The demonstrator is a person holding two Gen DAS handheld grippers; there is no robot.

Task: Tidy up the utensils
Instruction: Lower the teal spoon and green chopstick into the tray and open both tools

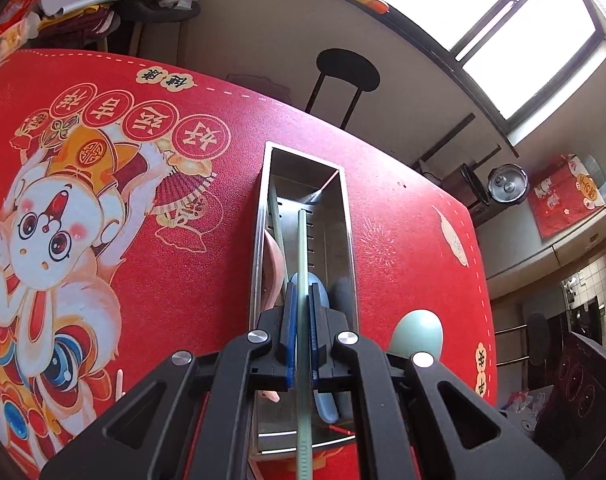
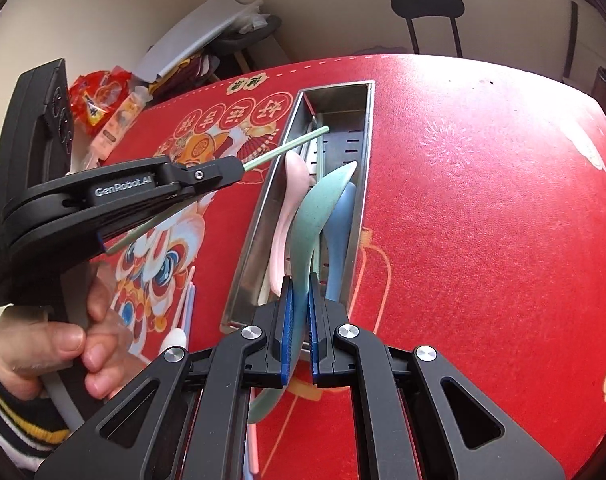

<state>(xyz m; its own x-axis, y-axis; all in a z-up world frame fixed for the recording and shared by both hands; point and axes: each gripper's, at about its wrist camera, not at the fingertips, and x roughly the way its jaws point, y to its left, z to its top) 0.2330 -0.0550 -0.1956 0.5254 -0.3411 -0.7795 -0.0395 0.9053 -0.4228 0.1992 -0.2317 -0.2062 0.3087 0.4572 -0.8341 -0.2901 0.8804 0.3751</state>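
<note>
A long steel utensil tray (image 1: 349,216) (image 2: 263,208) lies on the red mat. My left gripper (image 1: 302,292) (image 2: 239,168) is shut on a green chopstick (image 1: 302,248) (image 2: 287,146), whose tip hangs over the tray's far half. My right gripper (image 2: 301,280) is shut on a green spoon (image 2: 315,216) (image 1: 417,334), held tilted above the tray's near half. Inside the tray lie a pink spoon (image 2: 291,184) (image 1: 275,264), a blue spoon (image 2: 339,232) (image 1: 323,292) and another green chopstick (image 1: 277,220).
Pink and blue chopsticks (image 2: 189,300) and a white spoon (image 2: 175,338) lie on the mat left of the tray. A person's hand (image 2: 63,344) grips the left tool. Snack bags (image 2: 99,96) sit at the table's far left. A black stool (image 1: 347,68) stands behind the table.
</note>
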